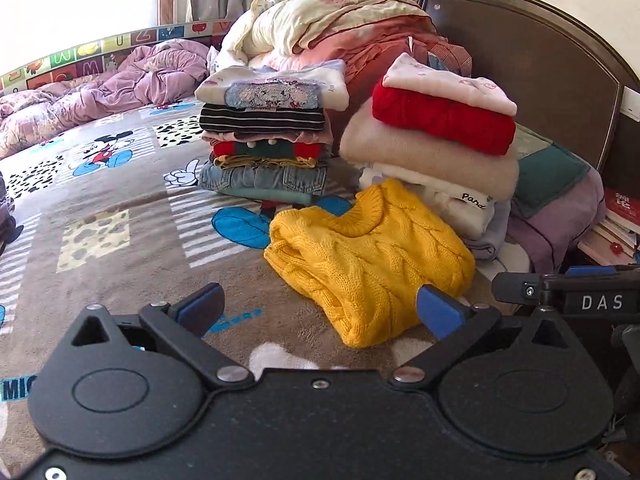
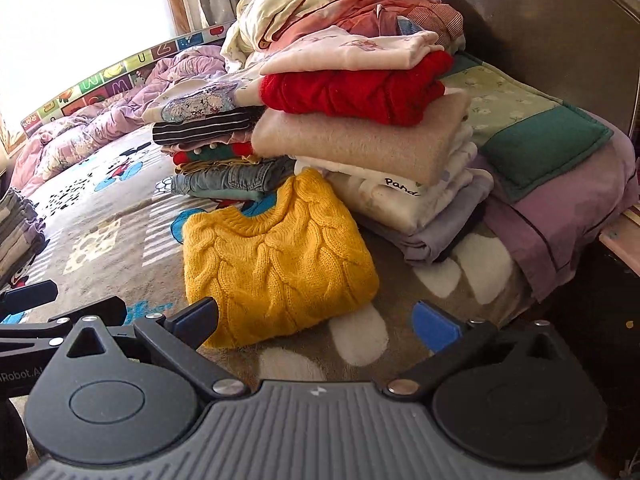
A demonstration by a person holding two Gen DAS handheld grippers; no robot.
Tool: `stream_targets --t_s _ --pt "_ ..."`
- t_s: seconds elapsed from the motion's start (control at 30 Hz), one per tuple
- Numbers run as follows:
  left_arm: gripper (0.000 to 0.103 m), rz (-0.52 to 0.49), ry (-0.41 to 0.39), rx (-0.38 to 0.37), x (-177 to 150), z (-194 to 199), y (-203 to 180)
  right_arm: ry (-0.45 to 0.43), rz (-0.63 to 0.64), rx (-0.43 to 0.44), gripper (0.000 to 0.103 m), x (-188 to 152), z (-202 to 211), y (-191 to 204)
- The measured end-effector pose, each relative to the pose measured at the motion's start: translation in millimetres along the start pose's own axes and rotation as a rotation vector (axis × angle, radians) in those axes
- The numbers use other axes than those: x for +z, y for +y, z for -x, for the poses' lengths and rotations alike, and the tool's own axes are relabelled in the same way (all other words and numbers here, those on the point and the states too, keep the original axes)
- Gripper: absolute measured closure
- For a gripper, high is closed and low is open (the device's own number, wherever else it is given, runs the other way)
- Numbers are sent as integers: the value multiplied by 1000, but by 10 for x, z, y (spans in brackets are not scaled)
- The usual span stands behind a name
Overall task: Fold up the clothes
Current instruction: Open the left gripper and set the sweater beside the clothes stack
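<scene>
Nearest to me, the left gripper (image 1: 320, 312) hangs low over the bed with its blue-padded fingers (image 1: 436, 314) spread wide and nothing between them; the right-hand pad sits just at the near edge of the yellow sweater (image 1: 372, 260), though I cannot tell whether it touches the knit. The right gripper (image 2: 320, 320) is beside it, its fingers (image 2: 434, 326) equally wide apart and empty, the left one just at the sweater's near corner. The yellow cable-knit sweater lies folded on the cartoon-print blanket (image 1: 112, 200), neckline toward the headboard. Just behind it on the right stands a pile of folded clothes (image 1: 432, 156) with a red knit (image 1: 444, 120) near its top, leaning a little. To the left, a second, neater stack (image 1: 268, 140) rests on folded jeans. Farther back, crumpled bedding (image 1: 328, 20) heaps against the dark headboard (image 1: 540, 60), and a lilac quilt (image 1: 100, 92) lies rumpled by the window.
</scene>
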State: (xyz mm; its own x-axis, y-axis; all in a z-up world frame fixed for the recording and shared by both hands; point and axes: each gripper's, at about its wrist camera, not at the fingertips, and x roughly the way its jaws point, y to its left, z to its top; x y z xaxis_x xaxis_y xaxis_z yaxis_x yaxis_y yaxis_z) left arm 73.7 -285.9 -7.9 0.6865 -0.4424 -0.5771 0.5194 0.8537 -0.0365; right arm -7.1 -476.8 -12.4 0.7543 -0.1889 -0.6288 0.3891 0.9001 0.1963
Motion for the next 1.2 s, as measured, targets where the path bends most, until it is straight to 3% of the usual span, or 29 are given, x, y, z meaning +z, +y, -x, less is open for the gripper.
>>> stream_targets --t_s 0.23,1.2 --pt "0 -29 17 19 -63 55 -2 2 42 -24 0 -84 57 130" --pt "0 14 28 -2 -169 229 114 5 57 -25 0 -204 273 230"
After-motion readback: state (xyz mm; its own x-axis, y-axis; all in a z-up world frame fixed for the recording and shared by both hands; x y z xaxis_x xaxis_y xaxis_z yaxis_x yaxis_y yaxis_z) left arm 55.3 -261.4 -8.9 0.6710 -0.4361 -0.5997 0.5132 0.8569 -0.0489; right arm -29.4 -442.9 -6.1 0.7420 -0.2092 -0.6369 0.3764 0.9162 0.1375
